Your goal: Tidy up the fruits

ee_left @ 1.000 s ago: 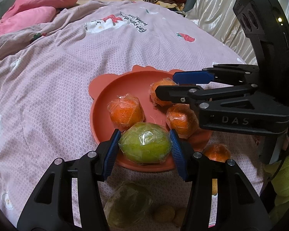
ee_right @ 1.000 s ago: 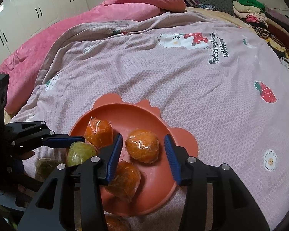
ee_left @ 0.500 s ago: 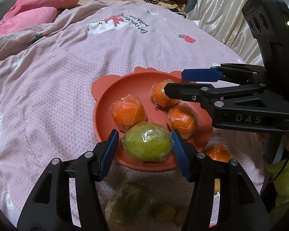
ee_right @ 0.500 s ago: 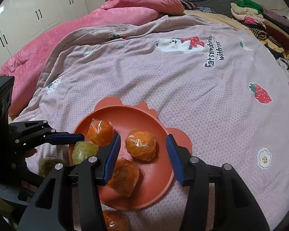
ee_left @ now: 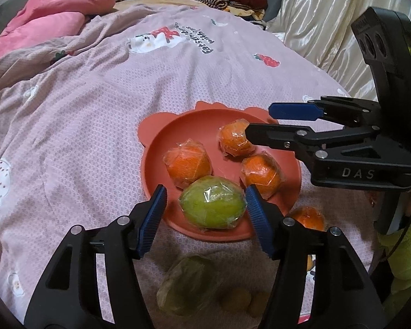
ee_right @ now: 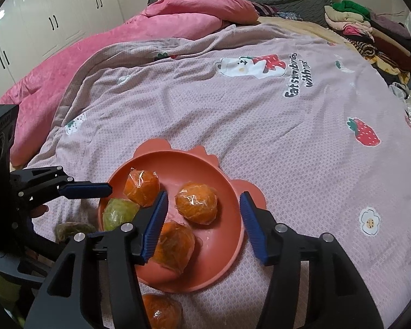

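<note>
On the bed, near its front edge, a red plate [ee_left: 156, 148] with small ears lies on the lilac blanket [ee_left: 96, 104] and carries four plastic-wrapped fruits: three oranges and one green fruit [ee_left: 212, 205]. The left hand-held gripper [ee_left: 205, 211] is released and its jaws are opening; the green fruit sits between them at the plate's front rim, with a clear gap at the left pad and the right pad just beside it. The right hand-held gripper [ee_right: 202, 220] is likewise released with jaws opening, the far orange [ee_right: 196, 203] lying between its pads untouched. A second orange [ee_right: 142, 187] sits at the plate's left, a third [ee_right: 174, 249] at its front. Off the plate, another orange [ee_right: 161, 314] and a dull green fruit [ee_left: 189, 285] lie on the blanket nearer the bed's front edge.
</note>
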The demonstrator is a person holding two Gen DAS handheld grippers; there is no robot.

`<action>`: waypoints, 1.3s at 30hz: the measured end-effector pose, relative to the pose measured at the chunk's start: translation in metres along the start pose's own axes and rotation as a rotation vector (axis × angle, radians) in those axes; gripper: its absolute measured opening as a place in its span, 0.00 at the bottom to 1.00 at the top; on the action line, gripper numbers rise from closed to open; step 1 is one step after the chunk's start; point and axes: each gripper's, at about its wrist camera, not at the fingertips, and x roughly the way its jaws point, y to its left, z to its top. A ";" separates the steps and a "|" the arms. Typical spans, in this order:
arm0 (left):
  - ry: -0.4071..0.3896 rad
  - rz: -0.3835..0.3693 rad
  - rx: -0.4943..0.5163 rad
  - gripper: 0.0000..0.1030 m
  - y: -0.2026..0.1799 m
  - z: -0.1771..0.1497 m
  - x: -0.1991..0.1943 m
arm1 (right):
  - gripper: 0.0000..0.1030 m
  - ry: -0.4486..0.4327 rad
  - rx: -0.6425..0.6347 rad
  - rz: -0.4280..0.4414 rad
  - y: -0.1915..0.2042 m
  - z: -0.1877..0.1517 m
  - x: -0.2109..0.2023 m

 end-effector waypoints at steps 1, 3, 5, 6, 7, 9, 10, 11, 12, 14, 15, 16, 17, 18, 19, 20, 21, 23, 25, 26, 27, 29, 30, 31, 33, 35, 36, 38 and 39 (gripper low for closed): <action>-0.001 0.000 0.001 0.51 0.000 0.000 -0.001 | 0.53 -0.001 0.000 -0.001 0.000 0.000 -0.001; -0.005 0.001 -0.003 0.52 0.002 0.001 -0.002 | 0.53 -0.001 0.000 -0.002 0.001 0.000 -0.001; -0.008 -0.001 -0.003 0.52 0.002 0.001 -0.003 | 0.54 -0.002 0.000 -0.003 0.001 -0.001 -0.002; -0.009 -0.001 -0.004 0.53 0.002 0.001 -0.004 | 0.55 -0.003 0.001 -0.004 0.000 -0.001 -0.003; -0.011 0.000 -0.005 0.54 0.002 0.001 -0.004 | 0.55 -0.004 0.003 -0.005 0.000 -0.001 -0.003; -0.014 -0.001 -0.008 0.55 0.003 0.001 -0.006 | 0.55 -0.006 0.005 -0.007 0.000 -0.002 -0.005; -0.014 -0.003 -0.010 0.55 0.003 0.001 -0.006 | 0.55 -0.006 0.005 -0.009 0.000 -0.002 -0.006; -0.014 -0.003 -0.011 0.56 0.003 0.001 -0.006 | 0.55 -0.008 0.007 -0.011 -0.001 -0.002 -0.007; -0.015 -0.001 -0.011 0.57 0.003 0.001 -0.006 | 0.55 -0.009 0.009 -0.012 -0.001 -0.003 -0.007; -0.017 0.000 -0.014 0.58 0.004 0.002 -0.007 | 0.56 -0.013 0.011 -0.016 -0.002 -0.003 -0.009; -0.020 0.003 -0.016 0.59 0.004 0.002 -0.007 | 0.57 -0.014 0.012 -0.017 -0.002 -0.004 -0.010; -0.021 0.004 -0.018 0.59 0.005 0.003 -0.007 | 0.57 -0.016 0.013 -0.017 -0.003 -0.004 -0.011; -0.022 0.005 -0.020 0.60 0.006 0.003 -0.008 | 0.58 -0.019 0.014 -0.020 -0.003 -0.004 -0.013; -0.024 0.008 -0.023 0.61 0.006 0.003 -0.009 | 0.58 -0.020 0.014 -0.022 -0.003 -0.005 -0.014; -0.026 0.010 -0.026 0.62 0.008 0.003 -0.010 | 0.59 -0.023 0.015 -0.023 -0.004 -0.005 -0.015; -0.028 0.011 -0.029 0.64 0.009 0.003 -0.011 | 0.59 -0.025 0.017 -0.024 -0.004 -0.005 -0.016; -0.031 0.014 -0.033 0.65 0.010 0.004 -0.012 | 0.60 -0.025 0.018 -0.026 -0.004 -0.005 -0.016; -0.037 0.021 -0.041 0.67 0.013 0.003 -0.016 | 0.61 -0.029 0.018 -0.030 -0.004 -0.005 -0.018; -0.041 0.027 -0.052 0.69 0.016 0.004 -0.018 | 0.62 -0.032 0.020 -0.029 -0.003 -0.006 -0.020; -0.044 0.031 -0.058 0.70 0.017 0.004 -0.020 | 0.63 -0.034 0.020 -0.030 -0.003 -0.007 -0.020; -0.046 0.030 -0.060 0.71 0.019 0.004 -0.021 | 0.63 -0.036 0.021 -0.029 -0.002 -0.007 -0.021; -0.054 0.036 -0.067 0.74 0.021 0.004 -0.024 | 0.65 -0.040 0.022 -0.030 -0.001 -0.008 -0.023; -0.057 0.038 -0.069 0.76 0.022 0.004 -0.026 | 0.65 -0.042 0.025 -0.031 -0.001 -0.008 -0.024; -0.060 0.038 -0.072 0.77 0.023 0.004 -0.027 | 0.65 -0.044 0.026 -0.031 -0.001 -0.008 -0.024; -0.068 0.043 -0.079 0.79 0.025 0.003 -0.031 | 0.66 -0.048 0.028 -0.032 0.000 -0.009 -0.027; -0.077 0.046 -0.086 0.81 0.027 0.003 -0.035 | 0.69 -0.052 0.029 -0.034 0.001 -0.010 -0.029; -0.082 0.048 -0.088 0.82 0.027 0.003 -0.037 | 0.69 -0.056 0.030 -0.035 0.001 -0.011 -0.030; -0.092 0.050 -0.093 0.85 0.029 0.003 -0.042 | 0.71 -0.061 0.031 -0.033 0.002 -0.012 -0.033; -0.096 0.050 -0.094 0.86 0.029 0.003 -0.044 | 0.72 -0.063 0.032 -0.037 0.003 -0.013 -0.034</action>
